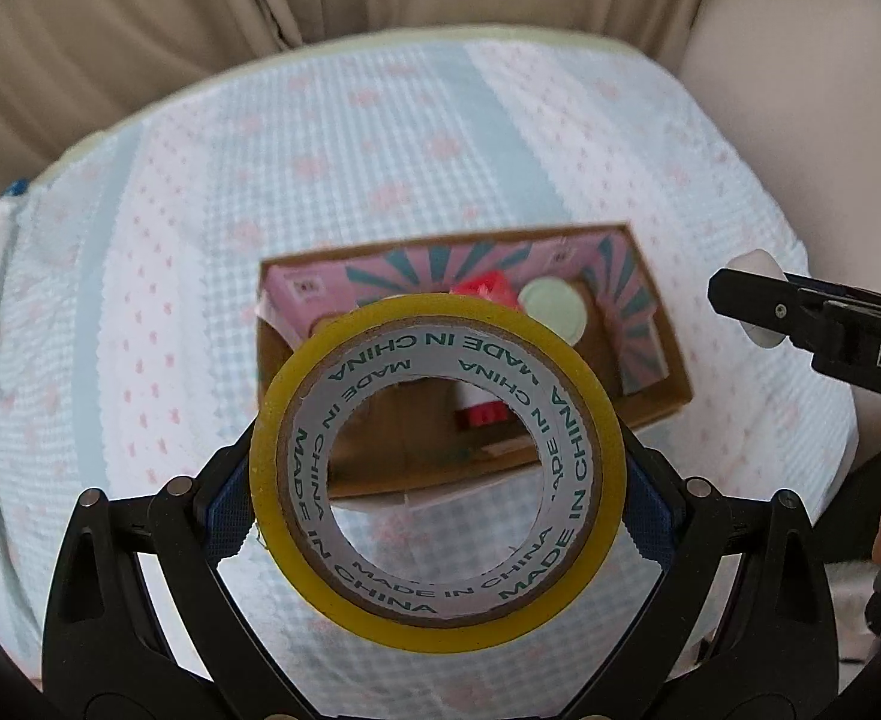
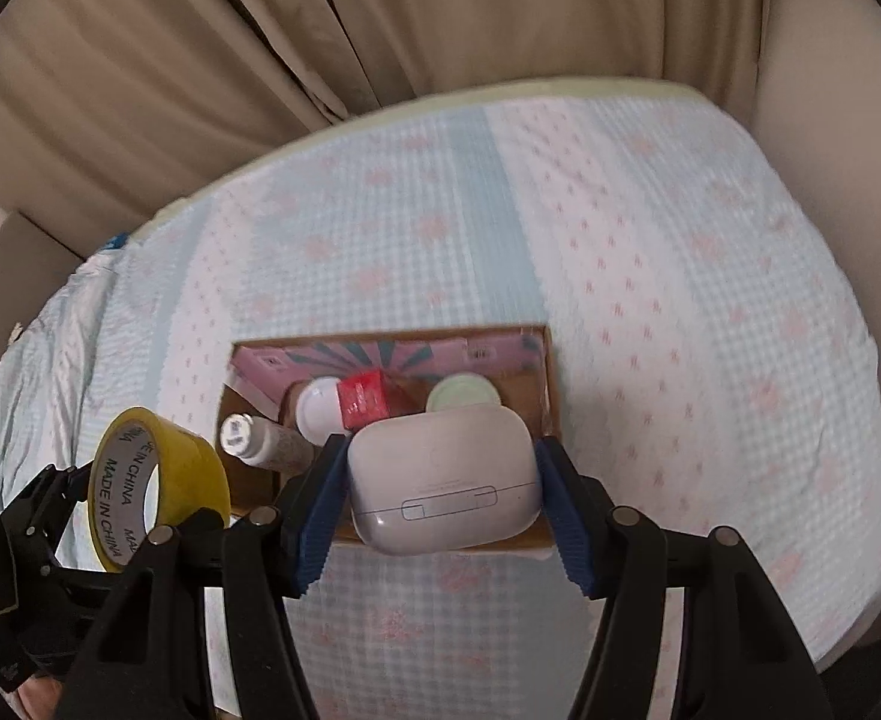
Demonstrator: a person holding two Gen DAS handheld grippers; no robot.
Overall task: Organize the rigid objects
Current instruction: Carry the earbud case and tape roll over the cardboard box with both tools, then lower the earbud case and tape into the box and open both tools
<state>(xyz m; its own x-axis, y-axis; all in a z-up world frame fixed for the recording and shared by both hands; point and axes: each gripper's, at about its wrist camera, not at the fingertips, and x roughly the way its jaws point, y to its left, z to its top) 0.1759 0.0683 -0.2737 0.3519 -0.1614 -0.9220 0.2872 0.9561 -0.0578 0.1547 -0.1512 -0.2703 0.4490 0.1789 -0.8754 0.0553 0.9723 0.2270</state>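
Note:
My left gripper (image 1: 437, 516) is shut on a yellow tape roll (image 1: 440, 618), held upright above the bed in front of an open cardboard box (image 1: 677, 384). The roll also shows in the right wrist view (image 2: 194, 468). My right gripper (image 2: 440, 510) is shut on a white earbud case (image 2: 443, 474), held over the box's near edge. The box (image 2: 551, 384) holds a red-labelled white bottle (image 2: 344, 405), a small white-capped bottle (image 2: 260, 441) and a pale green round lid (image 2: 464, 393). The right gripper (image 1: 758, 300) shows at the right of the left wrist view.
The box sits on a bed with a blue and pink patterned sheet (image 2: 680, 300). Beige curtains (image 2: 380, 30) hang behind the bed. A pink patterned liner (image 1: 332, 285) lines the box's back wall.

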